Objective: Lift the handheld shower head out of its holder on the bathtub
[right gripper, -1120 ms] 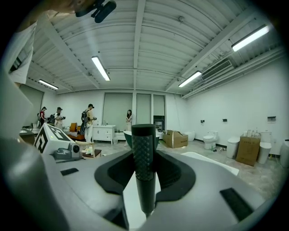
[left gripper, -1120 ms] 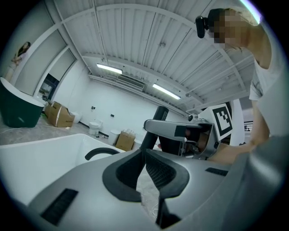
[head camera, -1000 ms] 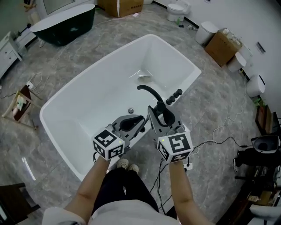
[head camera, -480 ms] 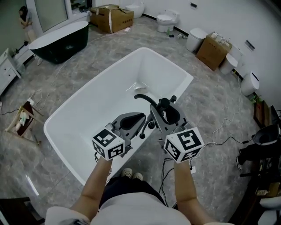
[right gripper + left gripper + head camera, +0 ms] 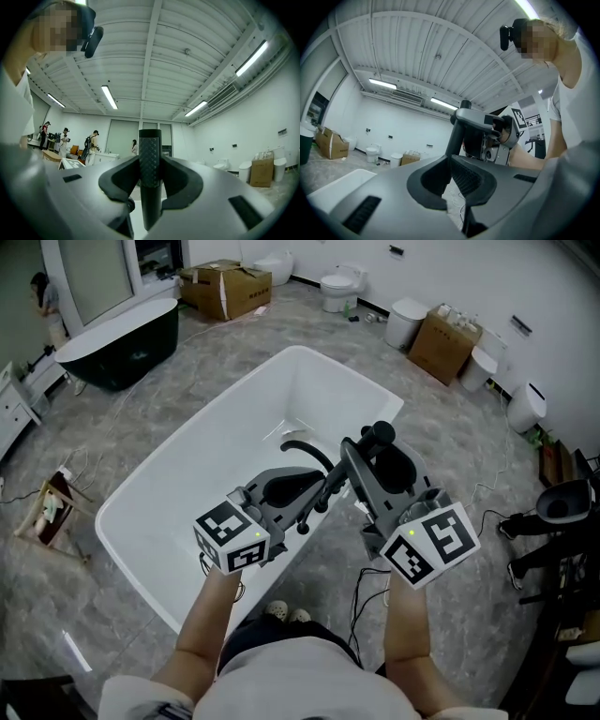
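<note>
The right gripper has its fingers closed on the black knurled handle of the handheld shower head, which stands upright between them with its top end poking above the fingers. In the head view it is over the near rim of the white bathtub, just beside the black curved faucet spout; its lower end is hidden behind the gripper. The left gripper is held level close beside the right one, its fingers pressed together with nothing between them. Grey marbled floor surrounds the tub, and a dark bathtub stands well apart at the far left.
</note>
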Demonstrator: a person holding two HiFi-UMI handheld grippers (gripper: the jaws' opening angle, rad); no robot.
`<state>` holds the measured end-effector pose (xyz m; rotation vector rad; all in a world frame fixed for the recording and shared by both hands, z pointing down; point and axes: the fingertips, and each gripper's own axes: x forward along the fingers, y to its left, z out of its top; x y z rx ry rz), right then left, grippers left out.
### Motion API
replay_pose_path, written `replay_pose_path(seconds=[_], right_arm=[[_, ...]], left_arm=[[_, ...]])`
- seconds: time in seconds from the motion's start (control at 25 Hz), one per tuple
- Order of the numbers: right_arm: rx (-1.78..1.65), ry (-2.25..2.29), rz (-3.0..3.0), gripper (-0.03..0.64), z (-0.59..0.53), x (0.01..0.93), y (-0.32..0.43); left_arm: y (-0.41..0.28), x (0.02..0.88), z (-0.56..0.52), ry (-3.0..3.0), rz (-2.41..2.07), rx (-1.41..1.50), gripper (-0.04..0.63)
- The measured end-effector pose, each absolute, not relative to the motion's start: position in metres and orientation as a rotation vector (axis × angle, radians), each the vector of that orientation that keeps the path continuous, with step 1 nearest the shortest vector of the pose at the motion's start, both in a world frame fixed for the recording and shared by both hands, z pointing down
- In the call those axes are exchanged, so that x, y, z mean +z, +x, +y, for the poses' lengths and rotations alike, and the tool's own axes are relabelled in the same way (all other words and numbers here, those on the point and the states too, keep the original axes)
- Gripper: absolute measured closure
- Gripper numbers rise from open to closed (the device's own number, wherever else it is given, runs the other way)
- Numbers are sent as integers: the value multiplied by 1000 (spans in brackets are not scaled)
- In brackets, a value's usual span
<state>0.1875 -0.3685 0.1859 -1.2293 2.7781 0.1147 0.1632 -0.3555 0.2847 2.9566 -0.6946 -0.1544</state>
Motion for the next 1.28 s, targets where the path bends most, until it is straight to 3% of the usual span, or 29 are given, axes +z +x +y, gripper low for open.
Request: replay_pose_path(seconds=[0.44, 0.8, 1.28], right_arm=[[136, -1477, 2569, 474, -352, 156, 291], [111, -1865, 2389, 474, -337, 190, 365], [53, -1944, 2400, 474, -342, 221, 376]], left_arm=[[193, 275, -356, 3009, -638, -130, 583], [180, 301, -353, 2947, -653, -97, 583], [183, 318, -348, 2892, -688, -86, 583]])
